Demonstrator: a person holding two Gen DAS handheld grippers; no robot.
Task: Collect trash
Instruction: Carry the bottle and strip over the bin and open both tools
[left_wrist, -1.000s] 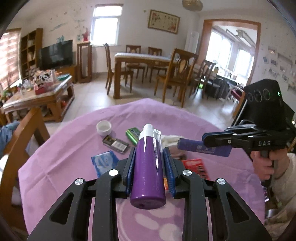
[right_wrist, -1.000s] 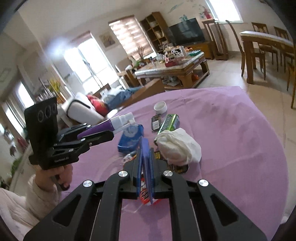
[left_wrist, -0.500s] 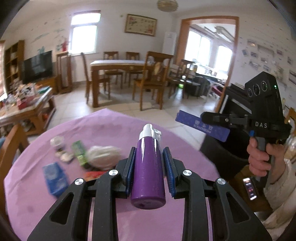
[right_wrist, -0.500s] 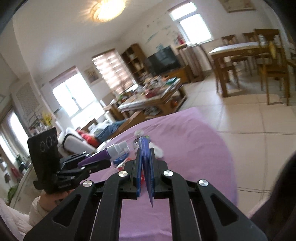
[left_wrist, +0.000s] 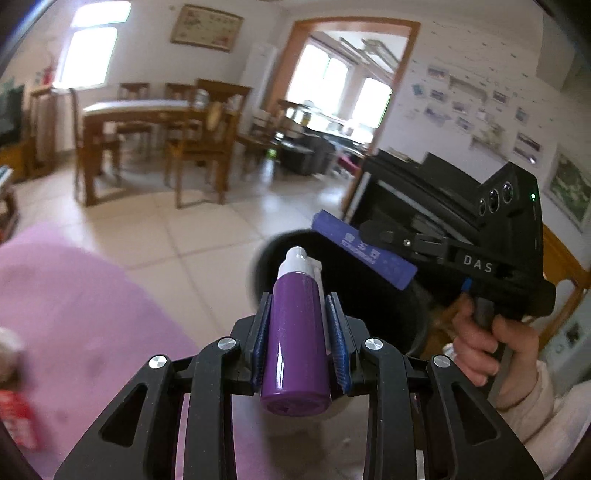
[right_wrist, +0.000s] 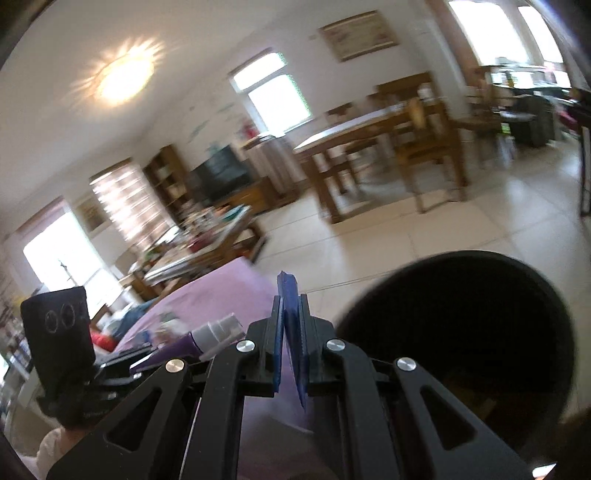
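Observation:
My left gripper (left_wrist: 298, 301) is shut on a purple spray bottle (left_wrist: 295, 339) with a white cap pointing forward. Its nozzle reaches toward the rim of a black trash bin (left_wrist: 369, 325) that stands beside the table. My right gripper (right_wrist: 289, 301) is shut on a flat dark-blue packet (right_wrist: 291, 332), held edge-on. In the left wrist view that blue packet (left_wrist: 364, 254) hangs over the bin, gripped by the right gripper (left_wrist: 364, 230). The bin (right_wrist: 461, 332) gapes dark just right of the right gripper. The purple bottle (right_wrist: 184, 343) shows at lower left there.
The purple tablecloth (left_wrist: 74, 314) fills the lower left, with a red packet (left_wrist: 14, 417) and blurred trash at its edge. Beige floor tiles lie beyond. A wooden dining table (left_wrist: 147, 114) with chairs stands farther back, and a black piano (left_wrist: 424, 184) behind the bin.
Both grippers swung right, off the table toward the black bin, still holding bottle and packet. The trash on the tablecloth slid out of view to the left.

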